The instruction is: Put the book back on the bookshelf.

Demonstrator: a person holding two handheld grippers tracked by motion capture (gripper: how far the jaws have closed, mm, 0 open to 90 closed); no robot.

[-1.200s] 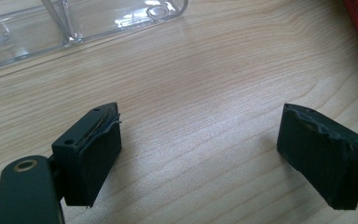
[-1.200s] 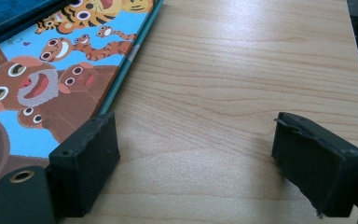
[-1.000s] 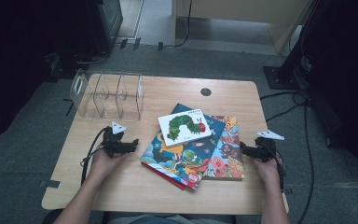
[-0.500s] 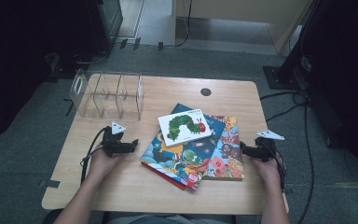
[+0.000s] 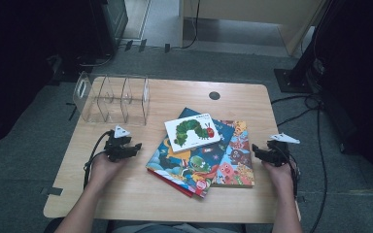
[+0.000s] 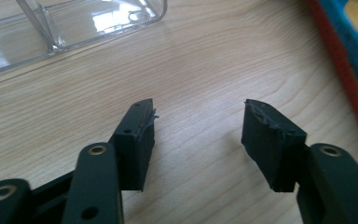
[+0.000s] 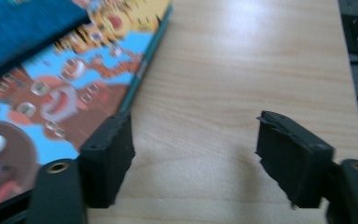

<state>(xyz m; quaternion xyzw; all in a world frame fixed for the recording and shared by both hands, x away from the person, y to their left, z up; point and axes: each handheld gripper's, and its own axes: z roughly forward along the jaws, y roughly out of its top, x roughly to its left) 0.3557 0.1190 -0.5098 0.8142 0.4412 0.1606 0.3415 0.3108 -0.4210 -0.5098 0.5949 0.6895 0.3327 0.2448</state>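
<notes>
A pile of picture books lies mid-table: a white caterpillar book (image 5: pixel 193 131) on top, a blue one (image 5: pixel 189 162) under it, and a cartoon-animal book (image 5: pixel 235 155) to the right. My left gripper (image 5: pixel 135 147) rests on the wood just left of the pile. In the left gripper view, the left gripper (image 6: pixel 198 126) is open and empty, and the pile's red edge (image 6: pixel 349 70) runs along the right. My right gripper (image 5: pixel 255 150) sits beside the pile's right edge. In its own view the right gripper (image 7: pixel 193 140) is open over bare wood next to the animal book (image 7: pixel 51 93). Both pairs of jaws have just been closing, with nothing between them.
A clear plastic rack (image 5: pixel 111 99) with several slots stands at the table's back left, its base (image 6: pixel 74 28) close ahead of the left gripper. A round cable hole (image 5: pixel 214 95) sits near the far edge. Cables run across the floor to the right of the table (image 5: pixel 175 199).
</notes>
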